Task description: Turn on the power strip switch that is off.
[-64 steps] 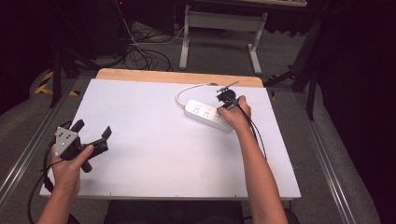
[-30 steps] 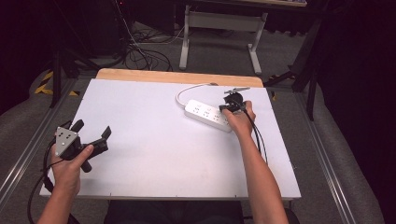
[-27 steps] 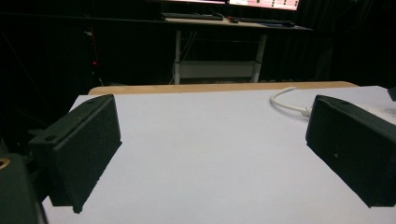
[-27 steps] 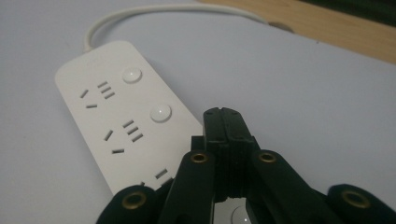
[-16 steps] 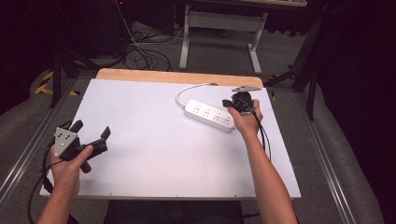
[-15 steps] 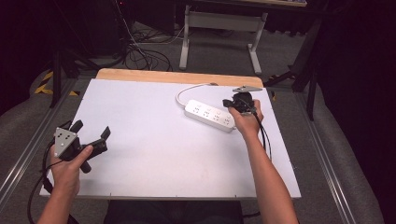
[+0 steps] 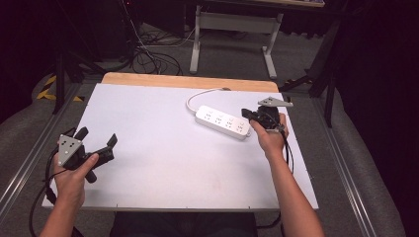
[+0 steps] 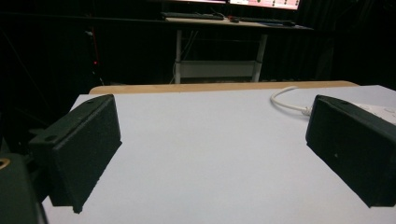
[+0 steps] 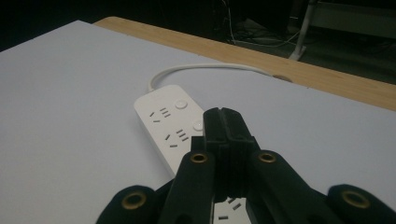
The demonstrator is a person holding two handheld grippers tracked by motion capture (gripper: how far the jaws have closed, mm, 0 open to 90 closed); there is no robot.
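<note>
At about eight o'clock on the white desk (image 7: 163, 168), nearest the person, the left gripper (image 7: 96, 146) rests with its jaws wide apart and nothing between them. Farther off, at about two o'clock, the right gripper (image 7: 253, 115) hovers with jaws pressed together over the near end of the white power strip (image 7: 222, 121), whose cord (image 7: 200, 94) curls toward the wooden far edge (image 7: 188, 81).

No legible text, label, brand or number appears in any view. The white plastic power strip (image 9: 173, 133) carries only socket slots and round buttons, with no readable marking. The yellow-and-black hazard striping on the floor (image 7: 54, 89) is a warning pattern without lettering. The lit screens (image 8: 261, 3) at the top of the left gripper view are too blurred to read.
</note>
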